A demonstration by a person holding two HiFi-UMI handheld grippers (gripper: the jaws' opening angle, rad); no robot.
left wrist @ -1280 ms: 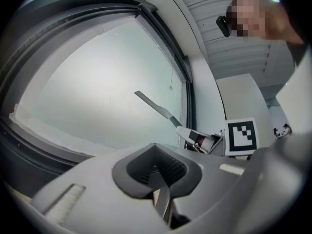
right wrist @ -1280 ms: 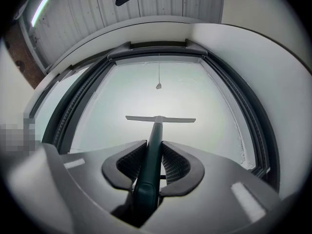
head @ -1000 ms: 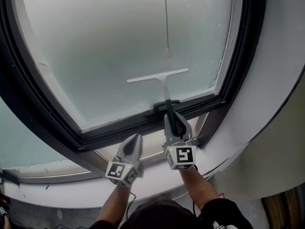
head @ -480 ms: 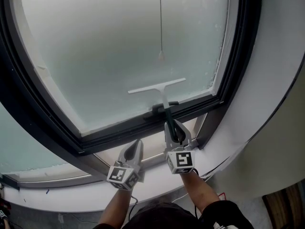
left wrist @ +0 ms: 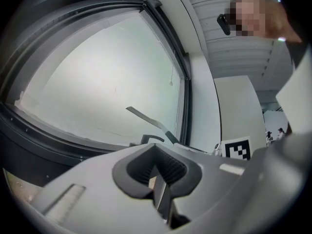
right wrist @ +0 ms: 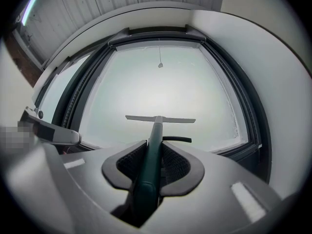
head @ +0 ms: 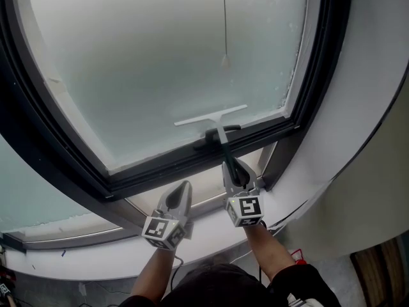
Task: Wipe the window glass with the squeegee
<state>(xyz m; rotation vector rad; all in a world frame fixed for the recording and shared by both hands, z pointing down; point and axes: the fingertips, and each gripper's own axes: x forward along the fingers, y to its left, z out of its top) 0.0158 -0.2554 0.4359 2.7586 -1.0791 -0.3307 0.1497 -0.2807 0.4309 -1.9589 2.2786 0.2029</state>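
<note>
The squeegee [head: 214, 116] has come down the window glass [head: 160, 56] over the last second. Its pale blade now lies across the pane close to the lower edge, toward the lower right corner. It sits just above the dark window handle [head: 217, 133] on the bottom rail of the frame [head: 160, 165], and the weighted end of the pull cord [head: 225, 61] hangs well above it. That reads as a downward stroke nearly at its end, with little glass left below the blade, so the next move is likely a lift and a reset to another strip. The right gripper [head: 235, 171] has its jaws closed tight on the squeegee's dark green handle, which in the right gripper view runs straight up from between the pads to the blade [right wrist: 158, 119]. The left gripper [head: 181, 190] hangs beside it over the white sill [head: 96, 248], apart from the tool. Its jaws are drawn together to a thin slit and hold nothing. No view shows whether the blade's edge is actually pressed to the glass or only held just off it. The pane is frosted and evenly pale, so wiped and unwiped areas cannot be told apart, and any water or streaks are too faint to make out. The top of the window is cut off in the head view, and the lower part of the squeegee handle is buried between the right gripper's pads.
</note>
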